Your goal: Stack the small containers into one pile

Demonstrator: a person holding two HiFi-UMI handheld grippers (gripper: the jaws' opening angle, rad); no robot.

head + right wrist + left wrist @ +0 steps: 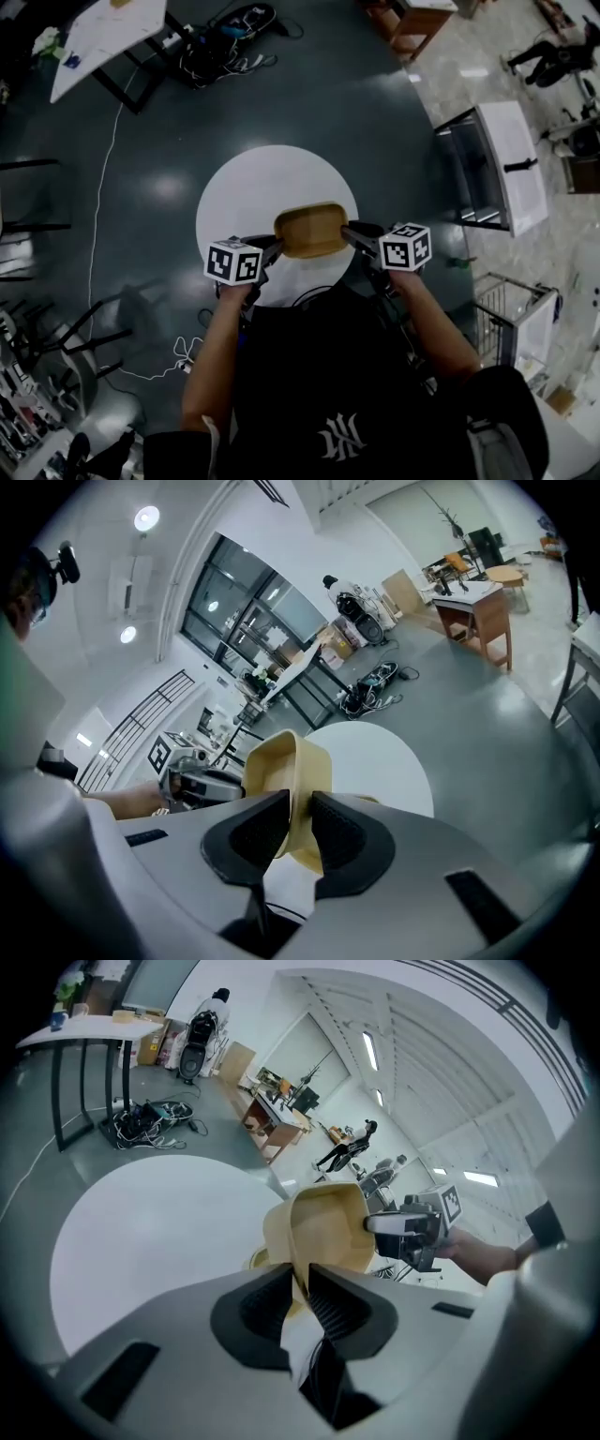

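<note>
A tan rectangular container [311, 230] hangs over the round white table [234, 187], carried between both grippers. My left gripper [275, 249] is shut on its left wall, and my right gripper [349, 232] is shut on its right wall. In the left gripper view the pads clamp the container [328, 1227] wall at my left gripper [298, 1288], and the right gripper [405, 1227] holds the far end. In the right gripper view my right gripper [300, 822] pinches the container [281, 766] wall, with the left gripper [202, 782] opposite. A second tan edge [255, 1260] shows just beneath the container.
Cables [230, 37] lie on the dark floor beyond the table. A white tabletop [103, 33] stands at the far left, a wooden desk [417, 23] at the back, and metal-framed racks [492, 173] at the right. A thin white cord [98, 206] runs along the floor at the left.
</note>
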